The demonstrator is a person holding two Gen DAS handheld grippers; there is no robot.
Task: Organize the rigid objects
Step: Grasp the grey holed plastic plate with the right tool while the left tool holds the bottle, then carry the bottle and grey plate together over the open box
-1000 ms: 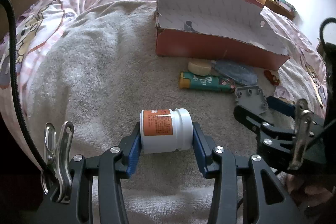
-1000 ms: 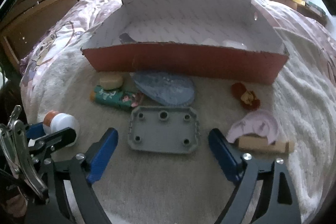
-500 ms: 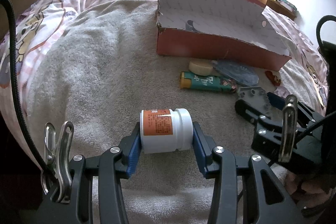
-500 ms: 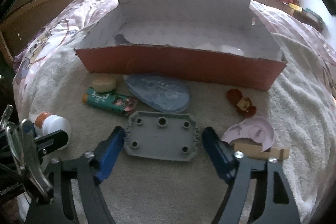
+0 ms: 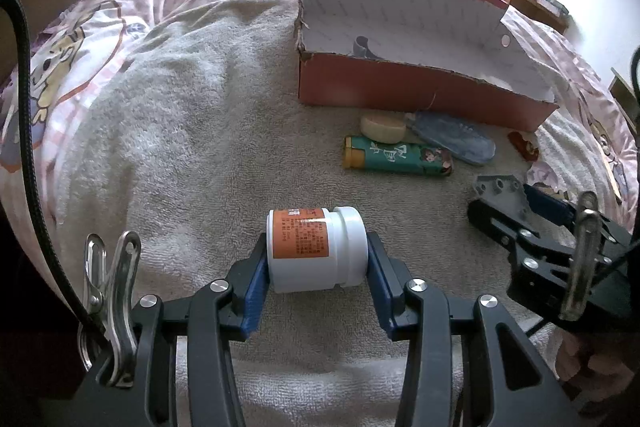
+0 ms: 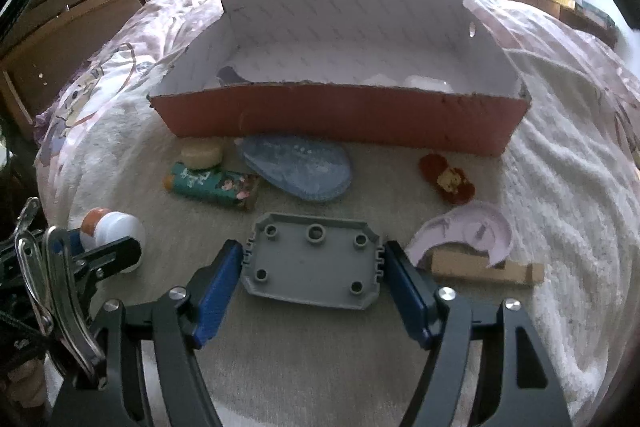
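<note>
My left gripper [image 5: 318, 265] is clamped, both blue pads pressed flat on what it holds, fingers pointing toward twelve o'clock. My right gripper [image 6: 314, 269], at its three o'clock, has its jaws close on either side of a plate, contact unclear.
</note>
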